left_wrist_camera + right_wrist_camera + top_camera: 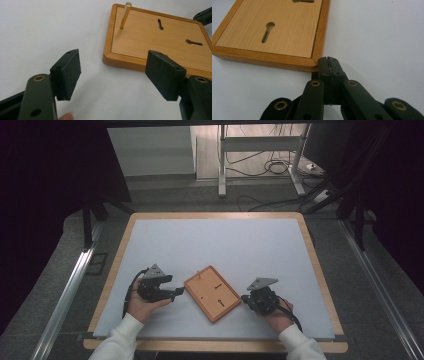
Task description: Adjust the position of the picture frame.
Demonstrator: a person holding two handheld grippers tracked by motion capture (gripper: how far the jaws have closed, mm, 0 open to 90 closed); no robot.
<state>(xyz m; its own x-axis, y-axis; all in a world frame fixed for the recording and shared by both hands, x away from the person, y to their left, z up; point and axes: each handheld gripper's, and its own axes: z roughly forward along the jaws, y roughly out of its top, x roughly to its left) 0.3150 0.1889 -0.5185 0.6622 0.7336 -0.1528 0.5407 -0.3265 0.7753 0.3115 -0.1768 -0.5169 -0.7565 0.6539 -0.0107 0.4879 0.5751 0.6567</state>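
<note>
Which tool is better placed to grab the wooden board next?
Left. The left tool is open beside the wooden board; the right tool is shut against its corner.

- A lab-style recording station: a wood-edged table topped with a pale grey mat.
- Dark curtains flank it.
- Loose black cables trail around a white metal stand.
</note>
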